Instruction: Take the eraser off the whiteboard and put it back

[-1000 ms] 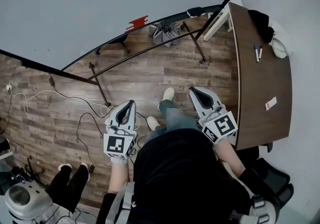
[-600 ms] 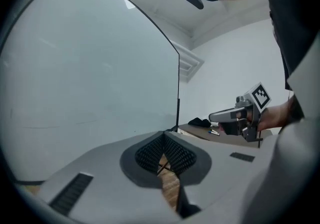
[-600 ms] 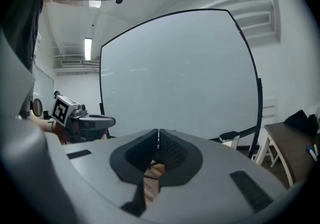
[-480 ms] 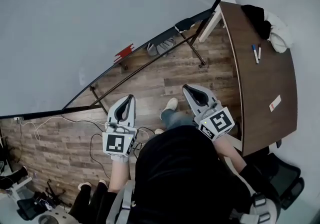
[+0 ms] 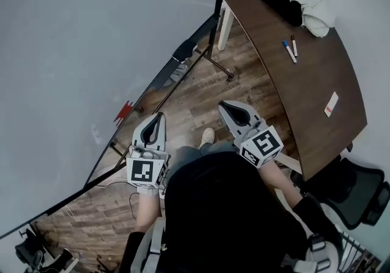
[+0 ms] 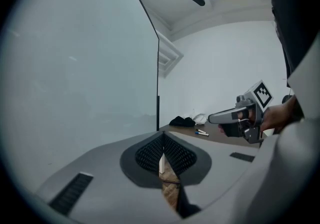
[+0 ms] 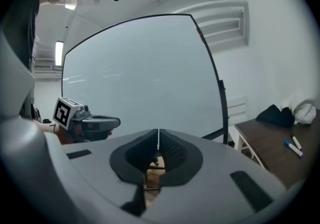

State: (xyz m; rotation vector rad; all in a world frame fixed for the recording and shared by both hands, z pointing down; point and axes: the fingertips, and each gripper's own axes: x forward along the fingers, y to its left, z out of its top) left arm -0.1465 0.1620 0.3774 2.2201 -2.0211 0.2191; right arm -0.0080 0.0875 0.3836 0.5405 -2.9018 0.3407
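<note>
A big whiteboard [image 5: 91, 52] on a black stand fills the left of the head view. On its lower edge sits a small red block [image 5: 125, 110], apparently the eraser. My left gripper [image 5: 161, 116] hangs over the wooden floor just right of that edge, a short way from the red block, jaws shut and empty. My right gripper [image 5: 223, 105] is beside it, further right, also shut with nothing in it. In the left gripper view the pads [image 6: 150, 150] meet at the tip. In the right gripper view the pads [image 7: 170, 149] are pressed together before the whiteboard [image 7: 145, 83].
A brown curved table [image 5: 304, 89] stands at the right with two markers [image 5: 289, 49], dark and white clothing [image 5: 292, 2] and a small card [image 5: 331, 104]. An office chair [image 5: 359, 195] is at the lower right. The stand's legs [image 5: 213, 64] cross the floor ahead.
The view has swung toward the whiteboard, which now fills the left side. Both grippers moved along with it, and the red block now lies close to the left gripper.
</note>
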